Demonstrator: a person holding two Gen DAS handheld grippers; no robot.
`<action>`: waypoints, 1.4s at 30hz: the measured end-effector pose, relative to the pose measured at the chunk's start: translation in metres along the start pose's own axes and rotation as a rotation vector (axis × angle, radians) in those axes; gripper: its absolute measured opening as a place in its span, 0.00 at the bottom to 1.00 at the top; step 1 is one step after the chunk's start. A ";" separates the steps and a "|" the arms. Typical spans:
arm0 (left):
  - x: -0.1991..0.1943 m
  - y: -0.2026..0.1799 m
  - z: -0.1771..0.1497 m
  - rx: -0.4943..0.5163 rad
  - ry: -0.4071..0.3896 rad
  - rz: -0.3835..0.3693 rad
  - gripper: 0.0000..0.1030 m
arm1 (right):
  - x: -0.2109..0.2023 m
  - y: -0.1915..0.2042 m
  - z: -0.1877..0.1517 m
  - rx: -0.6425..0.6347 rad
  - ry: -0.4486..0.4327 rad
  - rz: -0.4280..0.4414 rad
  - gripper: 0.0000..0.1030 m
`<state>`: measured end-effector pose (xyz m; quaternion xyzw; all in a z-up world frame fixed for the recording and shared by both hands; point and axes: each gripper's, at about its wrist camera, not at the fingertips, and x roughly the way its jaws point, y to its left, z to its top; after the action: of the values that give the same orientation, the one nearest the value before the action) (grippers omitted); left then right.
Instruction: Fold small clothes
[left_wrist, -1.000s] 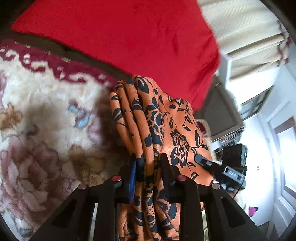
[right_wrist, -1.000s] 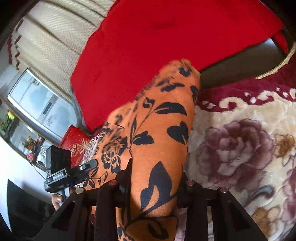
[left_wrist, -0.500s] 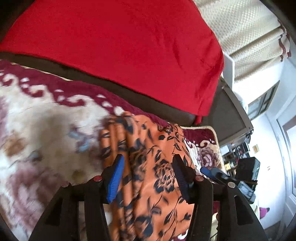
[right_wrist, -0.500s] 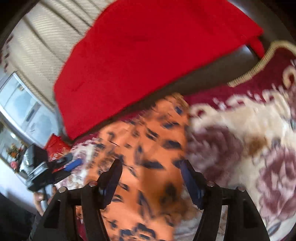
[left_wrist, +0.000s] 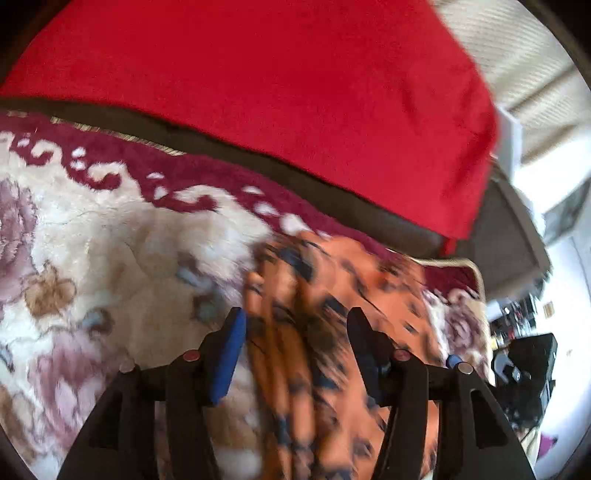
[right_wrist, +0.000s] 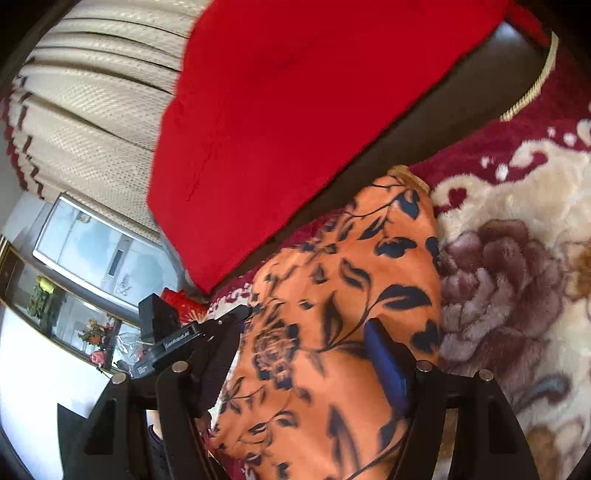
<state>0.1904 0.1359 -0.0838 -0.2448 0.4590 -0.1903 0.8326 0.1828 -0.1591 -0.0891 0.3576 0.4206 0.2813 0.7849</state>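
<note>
**Orange floral garment on a plush blanket, both tongs opening over it**

An orange garment (right_wrist: 343, 325) printed with dark blue leaves and flowers lies bunched lengthwise on a cream and maroon plush blanket (right_wrist: 517, 258) with a large rose pattern. A bright red cloth (right_wrist: 295, 92) is spread just beyond the garment's far end, over a dark surface.

In the left wrist view, the left tongs (left_wrist: 295, 325) sit low over the garment, which is blurred here. Their jaws are opening; the folded fabric runs between them, and the blue pad on the left finger stands clear of the cloth with a gap showing.

In the right wrist view, the right tongs (right_wrist: 306, 321) are also opening, spread wide across the garment. The fabric lies between the fingers, and neither pad presses it. The other gripper's black body shows at the garment's left edge.

Cream curtains (right_wrist: 92, 110) and a window (right_wrist: 85, 251) fill the background.
</note>
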 end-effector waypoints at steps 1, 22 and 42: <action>-0.010 -0.006 -0.006 0.028 -0.007 -0.008 0.56 | -0.006 0.008 -0.007 -0.011 -0.010 0.019 0.73; -0.061 -0.028 -0.133 0.139 -0.032 0.182 0.63 | -0.053 0.033 -0.123 -0.052 -0.029 -0.106 0.81; -0.132 -0.070 -0.164 0.258 -0.324 0.527 0.89 | -0.072 0.096 -0.228 -0.442 -0.259 -0.813 1.00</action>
<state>-0.0238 0.1129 -0.0298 -0.0375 0.3404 0.0162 0.9394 -0.0621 -0.0823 -0.0683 0.0208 0.3554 -0.0125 0.9344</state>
